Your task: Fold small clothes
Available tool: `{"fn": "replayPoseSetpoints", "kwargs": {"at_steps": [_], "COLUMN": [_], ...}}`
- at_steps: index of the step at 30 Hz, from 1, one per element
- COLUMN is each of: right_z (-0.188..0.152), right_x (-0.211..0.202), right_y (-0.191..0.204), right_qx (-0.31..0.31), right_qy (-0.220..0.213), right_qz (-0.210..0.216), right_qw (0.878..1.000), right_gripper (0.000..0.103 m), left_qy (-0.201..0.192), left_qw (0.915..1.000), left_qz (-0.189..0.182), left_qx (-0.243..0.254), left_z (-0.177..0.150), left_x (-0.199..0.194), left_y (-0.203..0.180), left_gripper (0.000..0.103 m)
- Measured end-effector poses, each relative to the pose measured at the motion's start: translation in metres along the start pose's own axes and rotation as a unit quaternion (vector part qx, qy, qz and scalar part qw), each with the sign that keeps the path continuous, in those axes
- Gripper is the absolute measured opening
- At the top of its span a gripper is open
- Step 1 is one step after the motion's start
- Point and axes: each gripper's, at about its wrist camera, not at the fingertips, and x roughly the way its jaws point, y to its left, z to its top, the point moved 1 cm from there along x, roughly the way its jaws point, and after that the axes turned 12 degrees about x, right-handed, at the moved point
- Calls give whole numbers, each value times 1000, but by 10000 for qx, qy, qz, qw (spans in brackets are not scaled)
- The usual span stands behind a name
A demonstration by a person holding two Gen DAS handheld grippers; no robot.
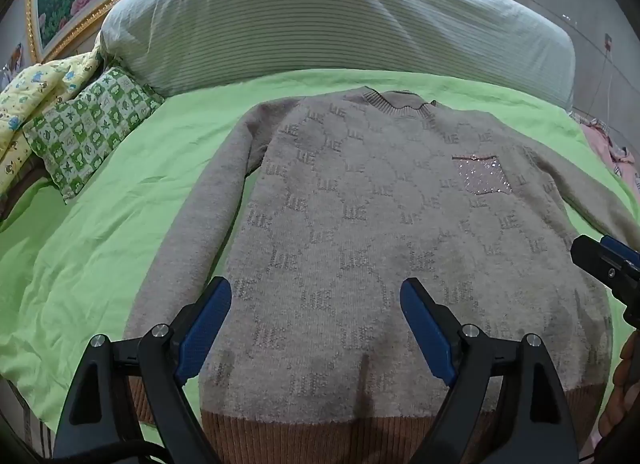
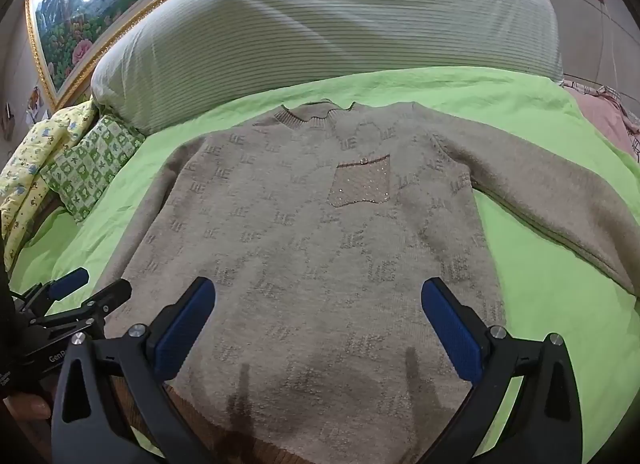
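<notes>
Both our tongs, left and right, gape empty above the sweater; a shallow pinch risks snagging the bedsheet beneath.

A green-sheeted bed carries a sweater and pillows.

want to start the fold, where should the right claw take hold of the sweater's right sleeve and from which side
Probably at the cuff end of the right sleeve, coming from its outer edge. The sleeve lies flat and spread away from the sweater body over the green sheet, so a low pinch there could lift it and carry it across the chest. The right claw is open above the hem.
</notes>
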Motion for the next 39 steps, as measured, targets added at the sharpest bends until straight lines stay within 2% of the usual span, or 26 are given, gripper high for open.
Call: {"fn": "replayPoseSetpoints", "kwargs": {"at_steps": [33,39], "right_z": [1,2], "right_x": [-1,-1], "right_y": [1,1], "right_qx": [49,56], "right_qy": [11,10], "right_qz": [43,34], "right_qw": [10000,10000], "right_gripper": [103,103], "left_qy": [45,35], "left_qw": [9999,10000], "left_qz": [-23,65], "left_qx": [-107,-16], "left_z": [-2,-3], "left_x": [1,2], "left_y": [4,4], "left_gripper": [88,88]}}
